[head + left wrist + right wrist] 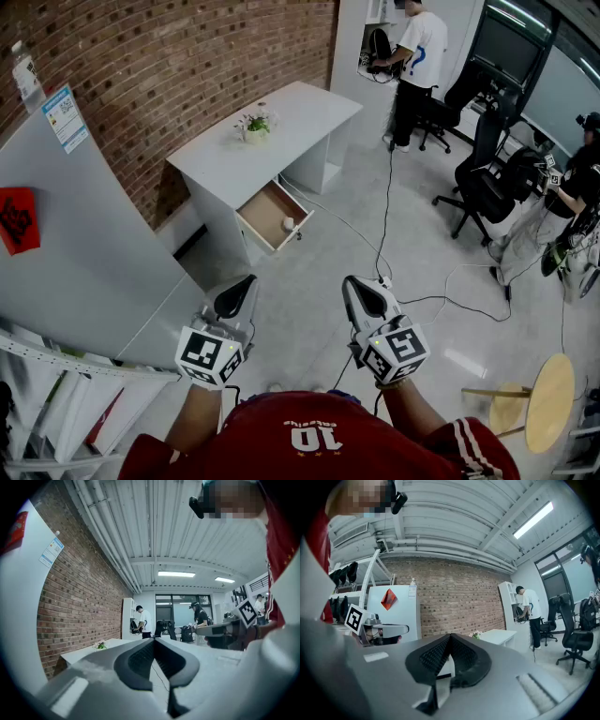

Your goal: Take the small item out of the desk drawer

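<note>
**Both grippers clenched and empty, well short of the open drawer**

Head view: the person stands on the grey floor (412,244) and holds both grippers out level in front of the body, side by side but apart. The left gripper (234,296) has its jaws pressed together at the tips, with nothing between them. The left gripper view confirms this, as the dark pads (140,660) meet in a point. The right gripper (367,298) is clenched the same way. In the right gripper view its pads (433,656) also touch at the tip and hold nothing.

The white desk (291,117) stands against the brick wall (187,56), well ahead of both grippers. Its drawer (255,228) is pulled out toward the room. The small item (288,224), pale and roundish, lies on the drawer bottom near the front right corner. It is too small to tell what it is. Neither gripper touches the drawer or the item.

Other notes:
- A small potted plant (254,125) sits on the desk top.
- A black cable (386,202) runs across the floor from the far end of the room toward the person.
- A white cabinet (84,253) with a red sticker (17,217) stands at the left.
- A black office chair (480,183) is at the right, and a round wooden stool (549,401) is at the lower right.
- A second person in a white shirt (420,52) stands beyond the desk, facing away.
</note>
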Action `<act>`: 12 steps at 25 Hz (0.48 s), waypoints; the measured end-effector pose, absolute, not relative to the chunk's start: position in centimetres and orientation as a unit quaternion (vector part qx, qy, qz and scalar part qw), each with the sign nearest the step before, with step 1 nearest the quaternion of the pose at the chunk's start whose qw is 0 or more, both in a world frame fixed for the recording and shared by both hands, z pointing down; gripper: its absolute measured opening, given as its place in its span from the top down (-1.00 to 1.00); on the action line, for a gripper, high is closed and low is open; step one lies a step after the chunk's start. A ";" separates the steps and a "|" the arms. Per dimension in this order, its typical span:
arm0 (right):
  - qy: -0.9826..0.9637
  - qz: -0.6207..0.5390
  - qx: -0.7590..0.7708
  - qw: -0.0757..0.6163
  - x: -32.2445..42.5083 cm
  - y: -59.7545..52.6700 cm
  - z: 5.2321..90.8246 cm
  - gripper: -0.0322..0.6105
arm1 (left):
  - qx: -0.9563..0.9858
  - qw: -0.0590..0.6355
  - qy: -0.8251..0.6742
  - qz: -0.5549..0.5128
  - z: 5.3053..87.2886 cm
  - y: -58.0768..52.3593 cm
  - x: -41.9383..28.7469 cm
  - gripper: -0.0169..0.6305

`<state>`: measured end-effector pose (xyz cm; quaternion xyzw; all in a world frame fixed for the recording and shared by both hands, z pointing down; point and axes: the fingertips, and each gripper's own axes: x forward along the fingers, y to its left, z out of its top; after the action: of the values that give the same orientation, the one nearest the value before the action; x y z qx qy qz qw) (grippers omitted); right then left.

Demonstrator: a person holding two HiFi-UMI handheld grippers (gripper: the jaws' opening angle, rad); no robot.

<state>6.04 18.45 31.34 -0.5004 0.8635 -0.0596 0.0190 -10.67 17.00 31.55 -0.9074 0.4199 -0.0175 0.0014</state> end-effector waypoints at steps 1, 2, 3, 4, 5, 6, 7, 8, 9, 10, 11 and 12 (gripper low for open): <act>0.863 -0.060 -0.501 0.020 6.0 18.6 31.3 0.89 | -0.907 -0.001 0.420 -0.016 31.6 17.1 -10.7 0.94; 0.863 -0.060 -0.501 0.020 5.9 18.7 31.3 0.90 | -0.907 -0.003 0.421 -0.015 31.6 17.3 -10.8 0.94; 0.863 -0.060 -0.502 0.020 5.8 18.7 31.3 0.90 | -0.907 -0.005 0.421 -0.014 31.6 17.4 -10.9 0.94; 0.863 -0.059 -0.502 0.020 5.8 18.8 31.3 0.89 | -0.907 -0.007 0.422 -0.013 31.6 17.5 -10.9 0.94; 0.863 -0.059 -0.502 0.020 5.8 18.9 31.3 0.89 | -0.906 -0.008 0.423 -0.013 31.6 17.6 -11.0 0.94; 0.863 -0.059 -0.502 0.020 5.7 19.0 31.2 0.90 | -0.906 -0.009 0.423 -0.012 31.6 17.6 -11.0 0.94; 0.863 -0.059 -0.502 0.021 5.7 19.0 31.2 0.90 | -0.906 -0.009 0.423 -0.011 31.5 17.6 -11.1 0.94; 0.863 -0.059 -0.502 0.021 5.7 19.0 31.1 0.90 | -0.906 -0.008 0.423 -0.011 31.4 17.6 -11.1 0.94; 0.862 -0.059 -0.502 0.022 5.7 19.0 31.1 0.90 | -0.906 -0.008 0.423 -0.010 31.3 17.6 -11.1 0.94; 0.862 -0.058 -0.503 0.022 5.7 19.1 31.0 0.90 | -0.906 -0.008 0.423 -0.008 31.3 17.6 -11.2 0.94; 0.862 -0.057 -0.503 0.022 5.7 19.1 31.0 0.90 | -0.906 -0.008 0.423 -0.007 31.2 17.6 -11.2 0.94; 0.862 -0.056 -0.504 0.022 5.8 19.1 31.0 0.90 | -0.906 -0.007 0.424 -0.007 31.1 17.6 -11.1 0.94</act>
<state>5.79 19.13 30.96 -0.5036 0.8618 -0.0559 0.0223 -11.15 17.61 31.12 -0.9058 0.4237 -0.0067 -0.0073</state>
